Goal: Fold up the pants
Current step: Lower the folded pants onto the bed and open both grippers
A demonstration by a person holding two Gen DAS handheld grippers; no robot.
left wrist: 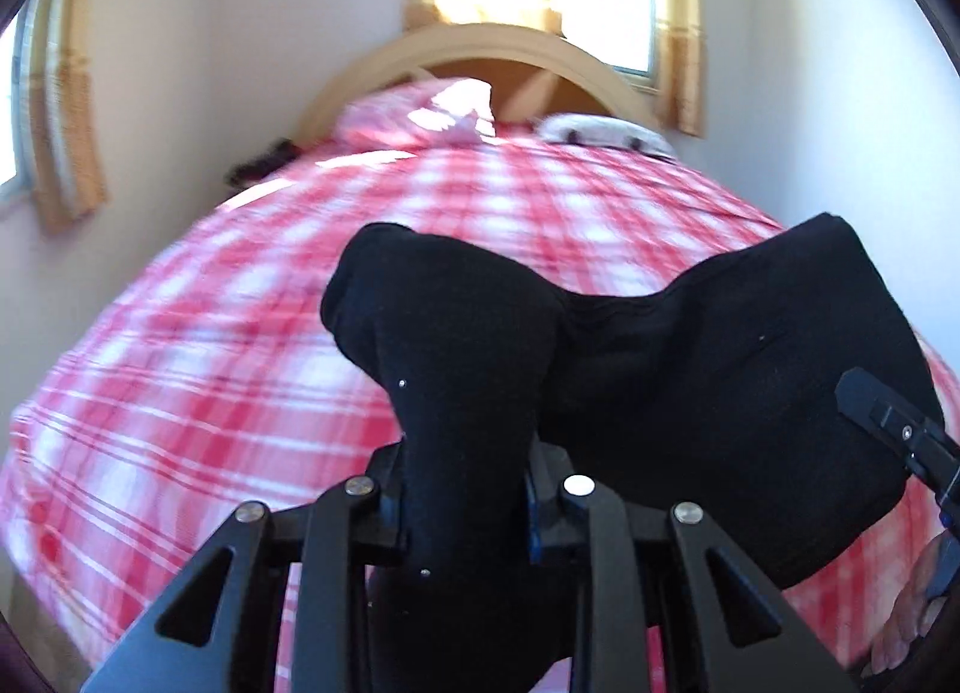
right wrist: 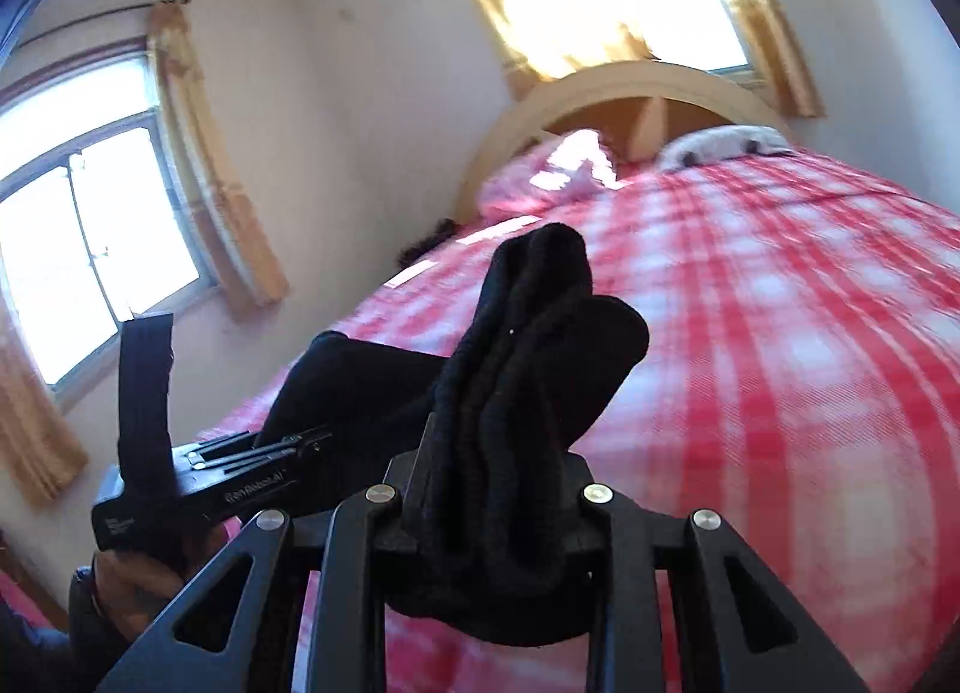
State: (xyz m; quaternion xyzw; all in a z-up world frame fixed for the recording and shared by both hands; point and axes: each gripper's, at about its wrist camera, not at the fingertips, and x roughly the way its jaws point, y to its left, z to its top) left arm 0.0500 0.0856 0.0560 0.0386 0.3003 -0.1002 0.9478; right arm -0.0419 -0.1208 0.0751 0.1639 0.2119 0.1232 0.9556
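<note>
Left gripper (left wrist: 465, 504) clamped on a thick bunch of black pants (left wrist: 690, 369), cloth pushed up between the fingers and spilling over the top. Right gripper (right wrist: 489, 504) likewise shut on a wad of the same pants (right wrist: 522, 369), several ribbed layers stacked in the grip. Probably one edge of the garment pinched at two spots, so both ends lift together and the span between sags clear of the bed (left wrist: 252, 285). Pants held above the red-and-white plaid bedspread, near its foot end, not lying flat. Looks like mid-carry for a fold, nothing laid down yet. Both views blurred, so finer cloth detail unreadable. Readable writing: only white lettering on the left gripper body in the right wrist view, seemingly "GenRobot.AI"; small print further back on it too tiny to read.
</note>
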